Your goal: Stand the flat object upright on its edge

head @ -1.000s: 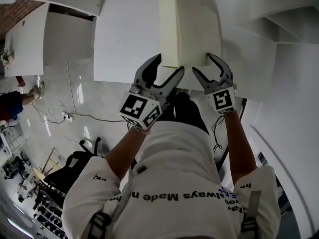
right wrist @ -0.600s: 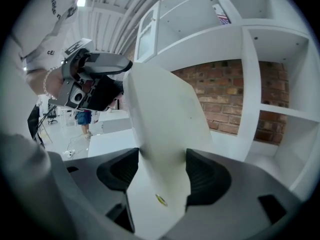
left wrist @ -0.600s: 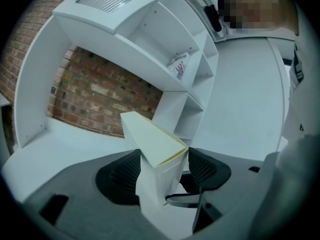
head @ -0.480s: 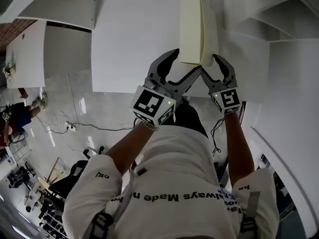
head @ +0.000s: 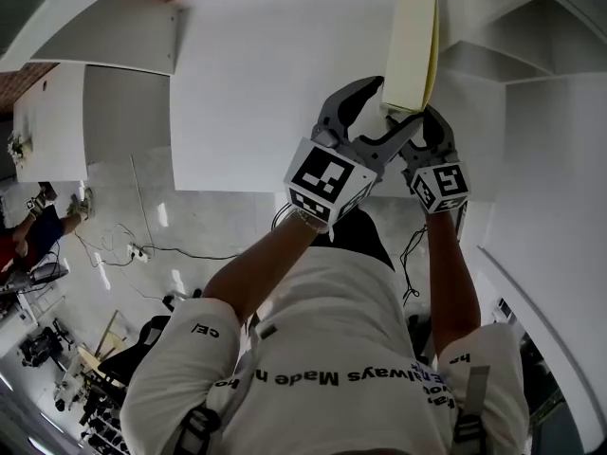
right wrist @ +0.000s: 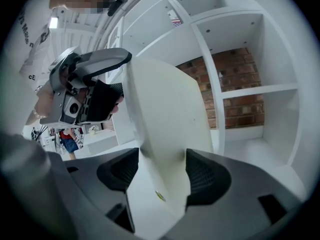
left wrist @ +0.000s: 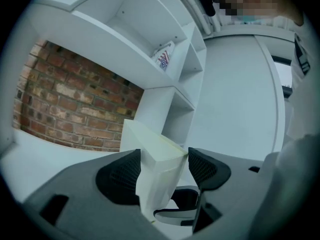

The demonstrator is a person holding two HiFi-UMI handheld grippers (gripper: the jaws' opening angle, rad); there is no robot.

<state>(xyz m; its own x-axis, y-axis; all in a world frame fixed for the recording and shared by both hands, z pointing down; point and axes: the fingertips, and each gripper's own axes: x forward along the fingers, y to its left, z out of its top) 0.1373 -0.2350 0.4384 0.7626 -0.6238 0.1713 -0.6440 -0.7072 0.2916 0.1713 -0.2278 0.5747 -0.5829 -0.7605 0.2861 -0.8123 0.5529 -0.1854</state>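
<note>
Head view: the flat object, a pale cream slab with a yellowish edge, stands upright on its narrow edge at about one o'clock in the frame, over the far right part of the white table. Whether its lower edge rests on the table or hangs just above it cannot be told.

The left tool meets the slab's near lower corner from about seven o'clock. The right tool meets the same end from about six o'clock, and the two tools sit just beside each other.

Left gripper view: the jaws stand wide, with a corner of the slab lodged between them and both ribbed pads against it, so this tool grips the flat object.

Right gripper view: both pads press the slab's broad faces, a firm grip. The slab rises to twelve o'clock, and the left tool shows at ten o'clock. White shelving with a brick wall behind it stands beyond.
</note>
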